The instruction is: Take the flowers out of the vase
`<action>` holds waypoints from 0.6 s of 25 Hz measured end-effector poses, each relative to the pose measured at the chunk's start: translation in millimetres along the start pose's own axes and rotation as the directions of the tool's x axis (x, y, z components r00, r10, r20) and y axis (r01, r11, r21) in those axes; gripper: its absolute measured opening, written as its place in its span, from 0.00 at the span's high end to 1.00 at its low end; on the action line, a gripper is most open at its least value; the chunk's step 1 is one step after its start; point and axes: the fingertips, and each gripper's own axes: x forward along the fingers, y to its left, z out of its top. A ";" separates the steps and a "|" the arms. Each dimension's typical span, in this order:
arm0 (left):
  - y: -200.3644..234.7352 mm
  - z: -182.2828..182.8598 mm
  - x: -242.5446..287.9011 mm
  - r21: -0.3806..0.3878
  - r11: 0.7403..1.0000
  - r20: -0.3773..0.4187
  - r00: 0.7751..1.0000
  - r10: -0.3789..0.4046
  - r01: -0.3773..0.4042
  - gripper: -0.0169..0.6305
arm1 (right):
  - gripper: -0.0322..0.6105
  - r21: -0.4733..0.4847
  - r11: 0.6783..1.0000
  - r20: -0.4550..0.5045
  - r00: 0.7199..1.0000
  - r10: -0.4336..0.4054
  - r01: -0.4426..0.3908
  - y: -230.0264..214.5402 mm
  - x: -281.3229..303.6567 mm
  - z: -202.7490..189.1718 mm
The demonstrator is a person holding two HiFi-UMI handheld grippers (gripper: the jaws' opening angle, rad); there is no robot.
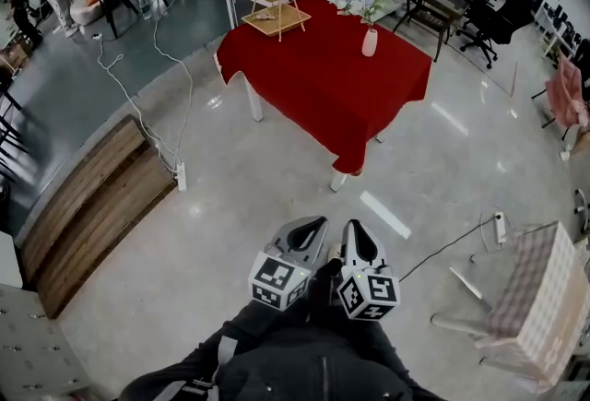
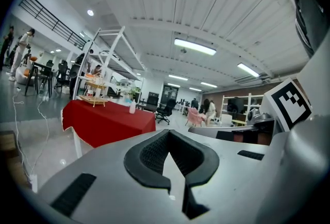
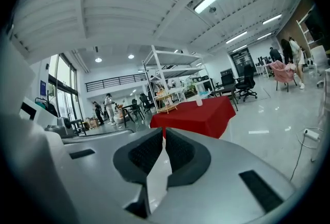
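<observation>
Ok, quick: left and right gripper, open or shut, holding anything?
Left gripper: closed, jaws together, holding nothing.
Right gripper: closed, jaws together, holding nothing.

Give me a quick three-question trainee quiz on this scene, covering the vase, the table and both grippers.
1. True or false: the slim white vase holding the flowers stands on the red-clothed table.
2. What does the left gripper hold? A) a flower B) the vase C) nothing
3. Fill in: the jaws of the right gripper are ____.
Key: 1 true; 2 C; 3 shut.
</observation>
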 end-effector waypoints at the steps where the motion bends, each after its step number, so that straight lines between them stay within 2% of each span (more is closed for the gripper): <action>1: 4.4 1.1 5.9 -0.003 1.000 -0.001 1.000 0.006 -0.006 0.96 | 0.92 0.002 1.000 -0.008 1.000 0.003 -0.003 -3.0 5.1 0.0; 15: 54.4 24.9 100.8 -0.021 0.998 -0.017 0.998 0.052 -0.053 0.96 | 0.92 -0.004 0.997 -0.048 0.996 0.071 -0.071 -49.0 97.2 35.0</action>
